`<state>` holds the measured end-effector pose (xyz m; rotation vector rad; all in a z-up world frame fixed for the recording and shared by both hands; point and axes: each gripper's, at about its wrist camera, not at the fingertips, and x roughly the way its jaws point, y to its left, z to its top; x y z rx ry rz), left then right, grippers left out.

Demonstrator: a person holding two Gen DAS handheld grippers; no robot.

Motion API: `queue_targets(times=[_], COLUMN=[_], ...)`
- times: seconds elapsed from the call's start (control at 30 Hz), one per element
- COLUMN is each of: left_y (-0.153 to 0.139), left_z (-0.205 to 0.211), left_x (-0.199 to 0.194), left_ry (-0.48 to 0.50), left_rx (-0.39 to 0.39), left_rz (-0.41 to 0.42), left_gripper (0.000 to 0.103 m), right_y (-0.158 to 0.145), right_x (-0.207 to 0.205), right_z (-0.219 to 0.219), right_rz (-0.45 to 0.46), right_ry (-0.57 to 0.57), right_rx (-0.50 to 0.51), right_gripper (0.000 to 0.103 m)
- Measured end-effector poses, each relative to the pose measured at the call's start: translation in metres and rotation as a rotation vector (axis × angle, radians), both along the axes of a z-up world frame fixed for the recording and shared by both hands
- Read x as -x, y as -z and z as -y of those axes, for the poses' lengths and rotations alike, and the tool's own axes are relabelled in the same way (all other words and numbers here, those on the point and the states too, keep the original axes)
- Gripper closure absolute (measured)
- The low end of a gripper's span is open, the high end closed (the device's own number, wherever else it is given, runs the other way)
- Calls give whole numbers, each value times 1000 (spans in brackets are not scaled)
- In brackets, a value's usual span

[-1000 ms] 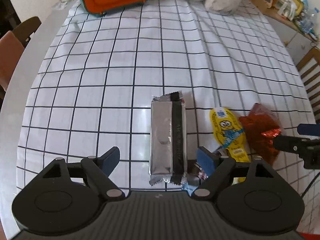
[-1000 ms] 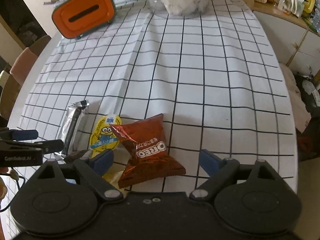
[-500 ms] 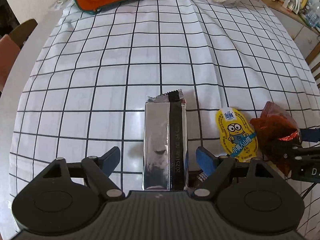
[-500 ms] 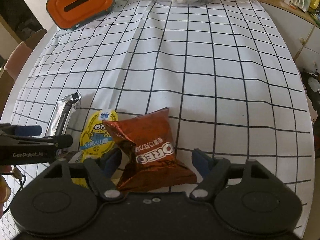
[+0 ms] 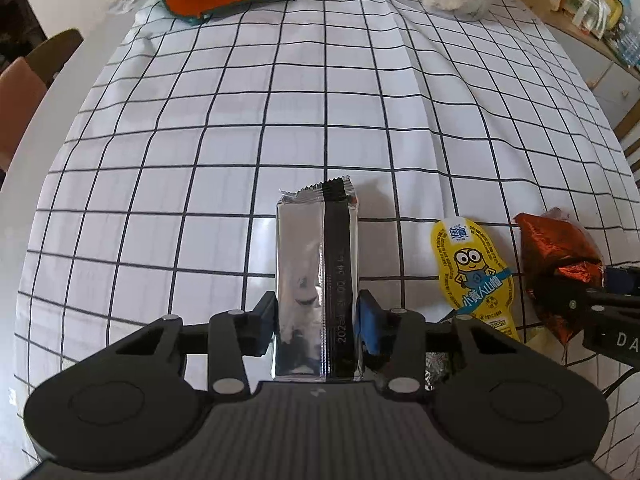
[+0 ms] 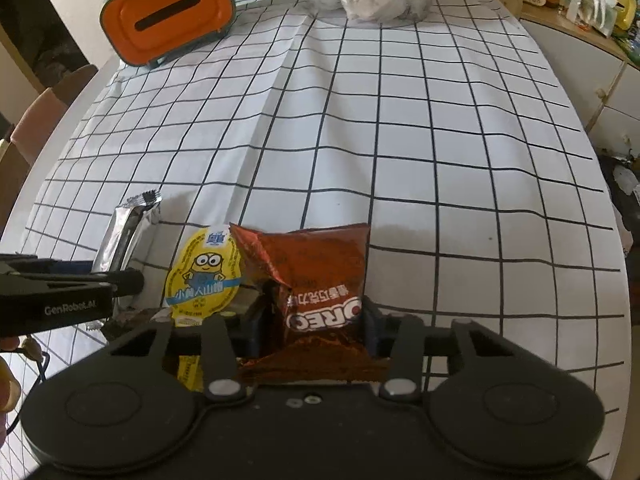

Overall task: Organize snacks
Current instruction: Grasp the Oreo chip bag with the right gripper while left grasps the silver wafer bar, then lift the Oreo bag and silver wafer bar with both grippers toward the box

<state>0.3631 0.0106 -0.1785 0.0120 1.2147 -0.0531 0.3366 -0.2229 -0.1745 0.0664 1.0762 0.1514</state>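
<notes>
Left gripper (image 5: 316, 322): black housing, round side discs, silver pivot screws, blue finger pads (image 5: 367, 322); right gripper (image 6: 318, 326): identical build, blue pads partly visible.

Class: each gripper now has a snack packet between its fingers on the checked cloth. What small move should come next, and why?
Probably finish the squeeze, then lift both. The left gripper is closing, its pads flanking the silver foil packet with a black stripe; the right gripper is closing on the reddish-brown Oreo bag. Both packets lie on the white checked tablecloth.

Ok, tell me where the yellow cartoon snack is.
The yellow cartoon snack lies on the checked cloth, between the silver bar on its left and the red cookie bag, seen from the right wrist.
</notes>
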Motion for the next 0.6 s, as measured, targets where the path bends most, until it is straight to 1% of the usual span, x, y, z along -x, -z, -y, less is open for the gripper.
queue_targets(times=[0.1,0.3,0.6], left_y=[-3,-20,-64], left_z=[-5,-17,-25], left_x=[1,12,40], left_ry=[-11,-25,-24], left_rx=[10,30,55], left_rz=[4,15,46], left_gripper=[61,61,61], right_y=[-4,-20,-60], right_x=[4,17,50], right_z=[3,11,25], right_rz=[12,24,64], right_ry=[15,35,50], right_rx=[-2,-18,-46], right_gripper=[60,60,60])
